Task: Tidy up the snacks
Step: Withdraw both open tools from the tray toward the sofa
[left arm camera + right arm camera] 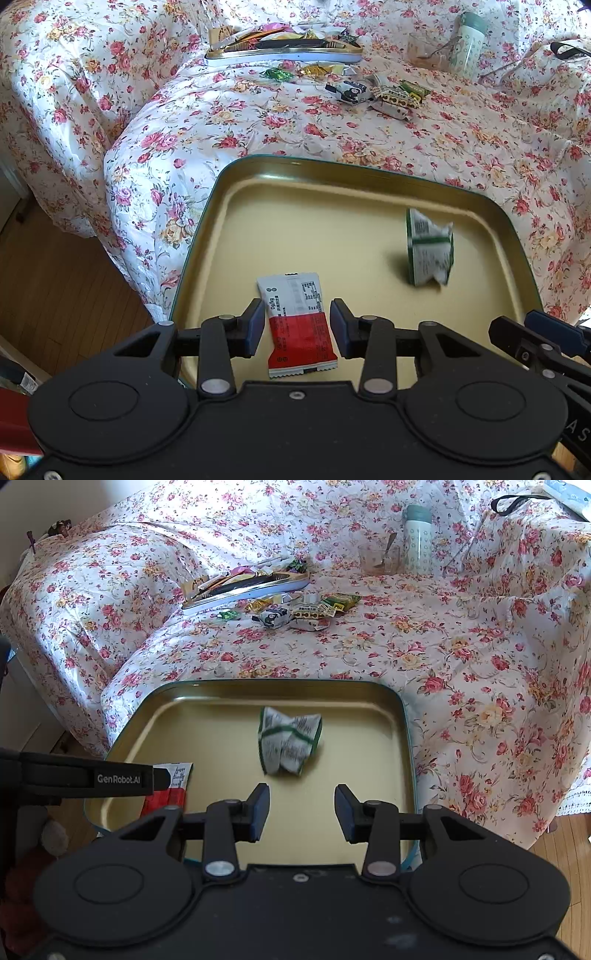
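A gold tin tray (pixel 332 162) (pixel 277 682) rests on the flowered cover at its near edge. A red-and-white snack packet (pixel 299 332) (pixel 166 786) lies flat in the tray's near left part. My left gripper (pixel 297 317) hovers over it, open, one pad on either side of the packet and neither pressing it. A crumpled green-and-white packet (pixel 430 247) (pixel 290 740) is in the tray's middle and looks blurred. My right gripper (pixel 301 801) is open just in front of it, with nothing between its fingers.
At the back a flat tin (pixel 284 55) (pixel 247 587) holds several wrapped snacks, with loose candies (pixel 388 94) (pixel 295 613) in front of it. A pale bottle (pixel 471 40) (pixel 417 535) and a glass with a spoon (pixel 378 559) stand further right. Wooden floor (pixel 55 277) lies to the left.
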Demonstrator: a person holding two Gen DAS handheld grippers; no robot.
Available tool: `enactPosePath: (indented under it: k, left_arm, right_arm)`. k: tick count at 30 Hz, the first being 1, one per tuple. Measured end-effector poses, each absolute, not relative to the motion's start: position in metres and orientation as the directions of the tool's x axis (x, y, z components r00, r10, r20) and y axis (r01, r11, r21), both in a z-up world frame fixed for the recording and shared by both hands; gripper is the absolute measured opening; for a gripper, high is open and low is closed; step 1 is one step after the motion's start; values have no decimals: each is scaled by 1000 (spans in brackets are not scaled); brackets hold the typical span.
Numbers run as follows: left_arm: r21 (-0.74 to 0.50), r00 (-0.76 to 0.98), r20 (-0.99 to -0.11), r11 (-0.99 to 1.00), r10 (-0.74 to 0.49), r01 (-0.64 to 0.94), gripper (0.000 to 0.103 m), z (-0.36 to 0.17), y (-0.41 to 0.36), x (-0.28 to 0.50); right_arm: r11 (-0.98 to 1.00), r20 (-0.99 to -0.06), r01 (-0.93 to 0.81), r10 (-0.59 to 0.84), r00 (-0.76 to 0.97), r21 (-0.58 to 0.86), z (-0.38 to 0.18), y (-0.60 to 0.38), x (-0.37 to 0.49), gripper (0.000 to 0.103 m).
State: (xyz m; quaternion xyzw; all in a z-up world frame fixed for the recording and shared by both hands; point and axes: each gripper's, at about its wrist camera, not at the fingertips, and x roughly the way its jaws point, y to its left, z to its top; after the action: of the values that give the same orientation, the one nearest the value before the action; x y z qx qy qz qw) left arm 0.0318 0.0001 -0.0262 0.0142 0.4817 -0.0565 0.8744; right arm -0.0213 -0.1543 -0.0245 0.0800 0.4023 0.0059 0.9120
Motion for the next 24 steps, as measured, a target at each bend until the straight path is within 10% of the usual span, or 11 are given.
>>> enactPosePath:
  k: [24]
  left_arm:
    - [-2,531,-845,992,-71,129,49,-27,-4,28]
  right_arm:
    - [991,-753,81,31,657,111,-26,-153,-21,43]
